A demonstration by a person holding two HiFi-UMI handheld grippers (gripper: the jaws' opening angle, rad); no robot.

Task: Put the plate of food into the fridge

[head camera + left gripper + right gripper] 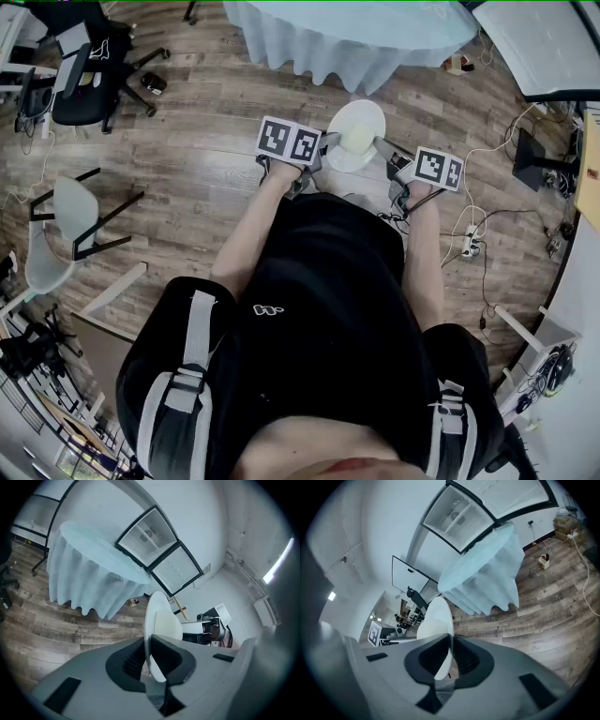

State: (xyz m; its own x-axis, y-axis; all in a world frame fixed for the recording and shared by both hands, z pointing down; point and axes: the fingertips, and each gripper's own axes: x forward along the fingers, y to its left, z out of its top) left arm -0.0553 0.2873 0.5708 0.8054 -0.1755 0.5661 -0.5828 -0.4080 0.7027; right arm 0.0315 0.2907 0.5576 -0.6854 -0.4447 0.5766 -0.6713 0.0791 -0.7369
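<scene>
A white plate (354, 133) with pale food on it is carried level above the wooden floor, held by both grippers. My left gripper (324, 142) is shut on the plate's left rim, and my right gripper (381, 146) is shut on its right rim. In the left gripper view the plate (161, 620) stands edge-on between the jaws of the left gripper (149, 660). The right gripper view shows the plate (437, 621) edge-on too, pinched in the right gripper (447, 660). The fridge (159, 550) stands open behind the table, with white shelves showing; it appears again as the fridge (464, 510).
A round table with a pale blue cloth (347, 33) stands right ahead of the plate, between me and the fridge. A black office chair (89, 70) and a grey chair (70, 220) stand at the left. Cables and a power strip (472, 246) lie on the floor at the right.
</scene>
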